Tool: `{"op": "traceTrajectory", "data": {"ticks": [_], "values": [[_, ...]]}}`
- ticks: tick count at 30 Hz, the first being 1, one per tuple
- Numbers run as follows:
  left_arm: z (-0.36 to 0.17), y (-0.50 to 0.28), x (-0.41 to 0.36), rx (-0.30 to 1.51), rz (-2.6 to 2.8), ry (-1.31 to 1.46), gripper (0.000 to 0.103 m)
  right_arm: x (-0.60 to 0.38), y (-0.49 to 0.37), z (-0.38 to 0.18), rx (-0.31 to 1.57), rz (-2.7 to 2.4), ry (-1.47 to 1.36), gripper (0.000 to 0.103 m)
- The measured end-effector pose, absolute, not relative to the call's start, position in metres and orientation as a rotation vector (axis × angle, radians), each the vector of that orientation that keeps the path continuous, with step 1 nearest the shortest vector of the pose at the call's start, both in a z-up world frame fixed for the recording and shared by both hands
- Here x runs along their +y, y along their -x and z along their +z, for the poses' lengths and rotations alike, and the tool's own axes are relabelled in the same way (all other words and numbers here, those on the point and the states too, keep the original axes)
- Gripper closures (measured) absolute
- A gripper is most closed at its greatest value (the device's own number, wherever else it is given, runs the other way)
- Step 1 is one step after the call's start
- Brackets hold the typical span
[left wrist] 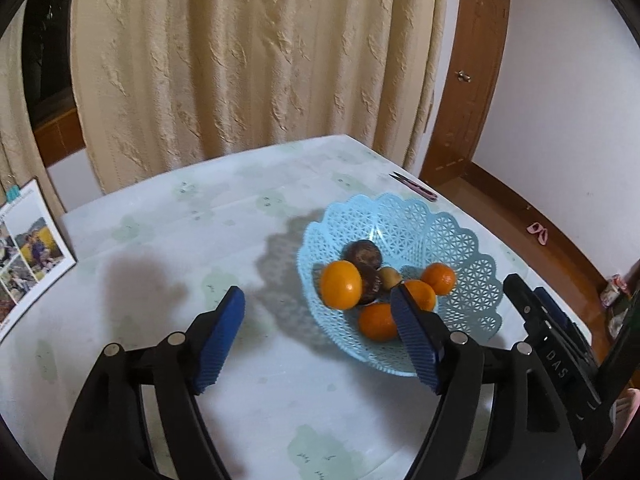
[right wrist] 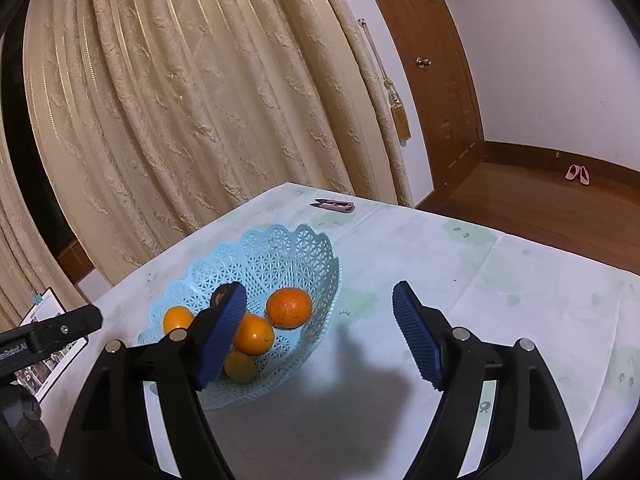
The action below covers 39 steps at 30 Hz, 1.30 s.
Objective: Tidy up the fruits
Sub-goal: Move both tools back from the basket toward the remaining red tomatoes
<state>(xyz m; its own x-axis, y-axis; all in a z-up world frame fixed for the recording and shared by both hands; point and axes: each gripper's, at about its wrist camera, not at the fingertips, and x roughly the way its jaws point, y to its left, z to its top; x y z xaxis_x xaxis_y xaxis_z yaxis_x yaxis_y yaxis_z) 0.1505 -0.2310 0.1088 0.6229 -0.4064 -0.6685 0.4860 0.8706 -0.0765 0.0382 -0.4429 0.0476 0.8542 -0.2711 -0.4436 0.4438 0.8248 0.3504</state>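
A light blue lattice basket (left wrist: 460, 240) stands on the table and holds several oranges (left wrist: 341, 285), two dark brown round fruits (left wrist: 363, 254) and a small tan fruit (left wrist: 390, 277). My left gripper (left wrist: 320, 340) is open and empty, held above the table just left of and in front of the basket. In the right wrist view the basket (right wrist: 280, 248) lies to the left with several oranges (right wrist: 289, 307) in it. My right gripper (right wrist: 318, 334) is open and empty, above the table just right of the basket. The right gripper's body also shows in the left wrist view (left wrist: 552, 340).
The table (left wrist: 180, 240) has a pale cloth with green prints. A small pink thread snipper (right wrist: 334, 205) lies near the far edge. A photo calendar (left wrist: 28, 248) stands at the left edge. Cream curtains hang behind; a wooden door and floor lie right.
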Motion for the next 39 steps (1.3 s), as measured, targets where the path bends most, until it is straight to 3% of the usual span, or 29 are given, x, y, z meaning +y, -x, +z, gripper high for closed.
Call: {"op": "traceTrajectory", "data": {"ticks": [18, 21, 26, 39], "values": [[0.122, -0.128, -0.205, 0.618, -0.373, -0.213, 0.026, -0.439, -0.037, 0.047, 0.376, -0.412, -0.441, 0.018], [0.123, -0.124, -0.199, 0.598, -0.358, -0.223, 0.015, -0.439, -0.037, 0.046, 0.376, -0.412, -0.441, 0.018], [0.127, -0.117, -0.188, 0.567, -0.34, -0.234, 0.015, -0.438, -0.033, 0.043, 0.376, -0.412, -0.456, 0.018], [0.141, -0.117, -0.101, 0.572, -0.246, -0.133, 0.013, -0.437, -0.024, 0.039, 0.379, -0.425, -0.477, 0.018]]}}
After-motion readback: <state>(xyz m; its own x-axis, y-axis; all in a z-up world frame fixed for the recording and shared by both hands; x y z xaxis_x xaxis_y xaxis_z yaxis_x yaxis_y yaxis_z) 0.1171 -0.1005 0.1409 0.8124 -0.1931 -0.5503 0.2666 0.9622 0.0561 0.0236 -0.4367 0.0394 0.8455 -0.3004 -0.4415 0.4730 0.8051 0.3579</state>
